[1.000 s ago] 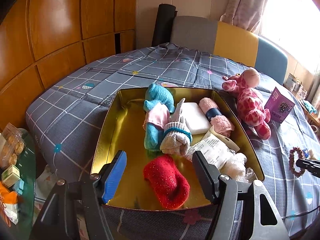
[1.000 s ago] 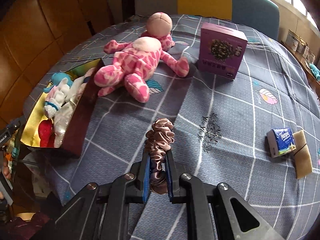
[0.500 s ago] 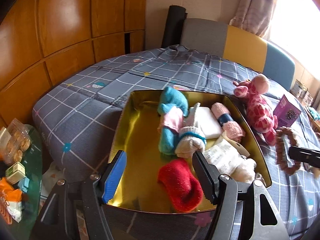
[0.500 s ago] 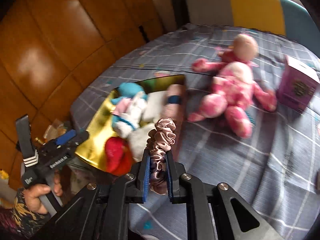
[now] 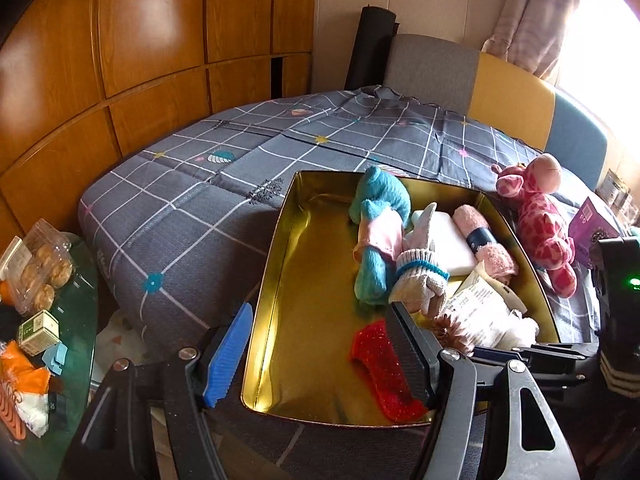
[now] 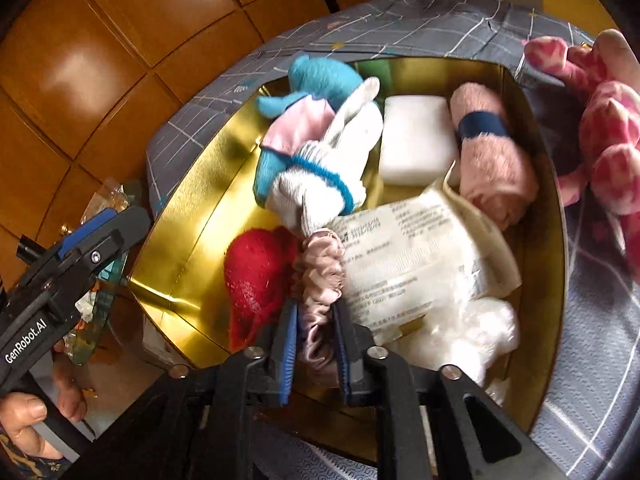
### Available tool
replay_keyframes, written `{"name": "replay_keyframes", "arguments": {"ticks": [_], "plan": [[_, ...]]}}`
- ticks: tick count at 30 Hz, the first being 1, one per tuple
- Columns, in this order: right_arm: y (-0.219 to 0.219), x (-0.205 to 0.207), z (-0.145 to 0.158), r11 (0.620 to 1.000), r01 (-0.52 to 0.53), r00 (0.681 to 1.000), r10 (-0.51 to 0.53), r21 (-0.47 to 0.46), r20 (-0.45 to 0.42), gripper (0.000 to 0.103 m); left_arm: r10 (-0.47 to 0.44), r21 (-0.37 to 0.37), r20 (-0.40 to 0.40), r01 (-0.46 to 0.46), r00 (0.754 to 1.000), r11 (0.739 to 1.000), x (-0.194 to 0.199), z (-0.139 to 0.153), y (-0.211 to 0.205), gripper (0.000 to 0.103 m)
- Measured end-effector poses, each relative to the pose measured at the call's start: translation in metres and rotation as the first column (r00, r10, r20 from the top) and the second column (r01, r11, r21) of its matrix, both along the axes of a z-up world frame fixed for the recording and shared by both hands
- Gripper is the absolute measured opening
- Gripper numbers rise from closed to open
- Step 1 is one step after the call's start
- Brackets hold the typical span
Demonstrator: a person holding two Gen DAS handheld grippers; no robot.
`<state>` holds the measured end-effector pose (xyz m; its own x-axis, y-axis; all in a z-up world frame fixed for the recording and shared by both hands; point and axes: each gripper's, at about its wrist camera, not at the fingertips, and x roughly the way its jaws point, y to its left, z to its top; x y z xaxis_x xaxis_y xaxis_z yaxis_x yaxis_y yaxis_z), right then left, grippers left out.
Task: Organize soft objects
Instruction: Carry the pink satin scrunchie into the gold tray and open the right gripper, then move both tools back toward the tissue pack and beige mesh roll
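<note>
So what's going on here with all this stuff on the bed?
A person is sorting soft things into a gold tin with two handheld grippers. The right gripper is over the tin with a pink satin scrunchie between its jaws, which are opening to let it go beside the red sock. The left gripper hovers open at the tin's near edge, holding nothing.
</note>
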<state>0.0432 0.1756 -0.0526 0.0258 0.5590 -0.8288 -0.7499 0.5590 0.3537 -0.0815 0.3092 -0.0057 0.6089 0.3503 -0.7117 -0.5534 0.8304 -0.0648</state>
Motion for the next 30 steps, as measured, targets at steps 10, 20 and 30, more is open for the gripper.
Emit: {"name": "replay_keyframes", "arguments": {"ticks": [10,20,30], "plan": [[-0.009,-0.01,0.008,1.0,0.013,0.998,-0.012,-0.015,0.064,0.025,-0.01,0.005,0.006,0.01,1.0,1.0,0.0,0.001,-0.005,0.072],[-0.031,-0.032,0.038,0.998,0.062,0.964,-0.051,-0.033,0.262,0.026,-0.054,0.014,0.03,0.054,0.998,0.998,0.0,0.011,-0.019,0.074],[-0.063,-0.032,0.049,0.992,0.117,0.945,-0.098,-0.042,0.311,0.027,-0.091,0.024,0.024,0.09,0.996,0.996,0.003,0.013,-0.032,0.074]]}}
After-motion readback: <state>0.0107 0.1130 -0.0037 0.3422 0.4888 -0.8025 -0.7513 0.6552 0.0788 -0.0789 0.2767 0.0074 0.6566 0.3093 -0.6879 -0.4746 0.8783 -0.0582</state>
